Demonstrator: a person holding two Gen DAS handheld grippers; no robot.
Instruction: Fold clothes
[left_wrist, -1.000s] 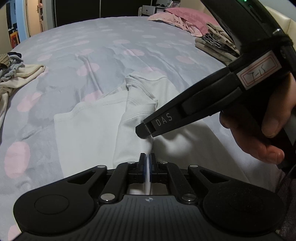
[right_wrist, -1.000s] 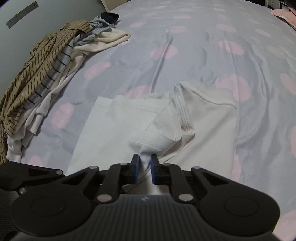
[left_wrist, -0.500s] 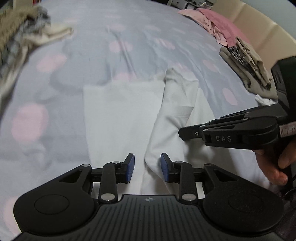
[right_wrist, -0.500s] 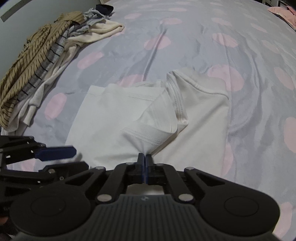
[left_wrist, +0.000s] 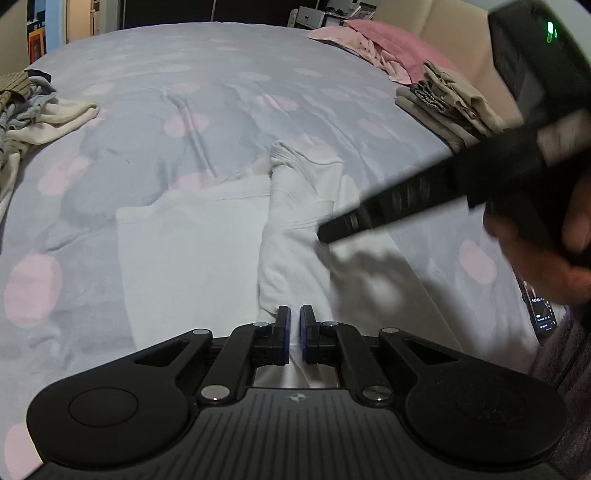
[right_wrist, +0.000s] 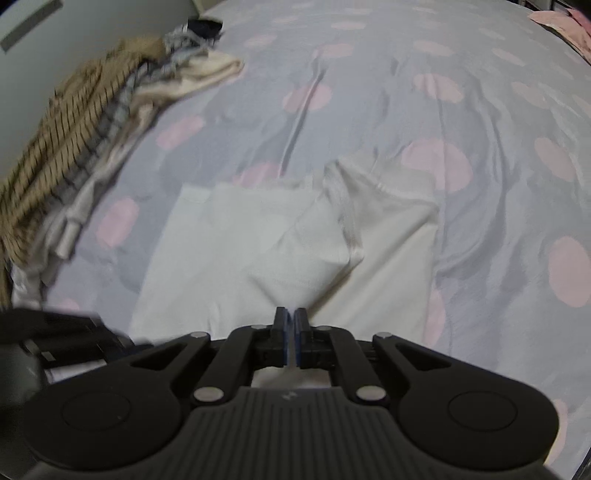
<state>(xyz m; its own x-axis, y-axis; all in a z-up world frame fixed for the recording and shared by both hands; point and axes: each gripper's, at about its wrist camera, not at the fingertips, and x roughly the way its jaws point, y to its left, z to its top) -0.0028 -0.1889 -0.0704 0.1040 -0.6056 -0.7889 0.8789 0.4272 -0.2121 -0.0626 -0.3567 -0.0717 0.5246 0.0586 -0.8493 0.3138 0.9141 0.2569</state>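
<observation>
Bed: grey-lilac sheet (left_wrist: 229, 92) with pink dots fills both views, creased in places.
White T-shirt: the white T-shirt (left_wrist: 192, 243) lies near the middle of the bed, partly folded, with one side turned over the body so the ribbed collar (right_wrist: 345, 218) runs along the fold.
Left gripper: the left gripper (left_wrist: 294, 332) sits at the shirt's near edge; its jaws are almost together, with a strip of white cloth pinched between the blue pads (left_wrist: 285, 334).
Right gripper: the right gripper (right_wrist: 290, 336) has its jaws nearly closed on the near tip of the folded-over flap. From the left wrist it shows as a blurred black bar reaching in from the right, with a hand (left_wrist: 543, 258) behind it.
Unfolded pile: striped and cream clothes (right_wrist: 92, 122) heaped at the far left edge.
Folded stack: beige garments (left_wrist: 447, 107) at the far right, pink fabric (left_wrist: 384, 48) beyond them.
</observation>
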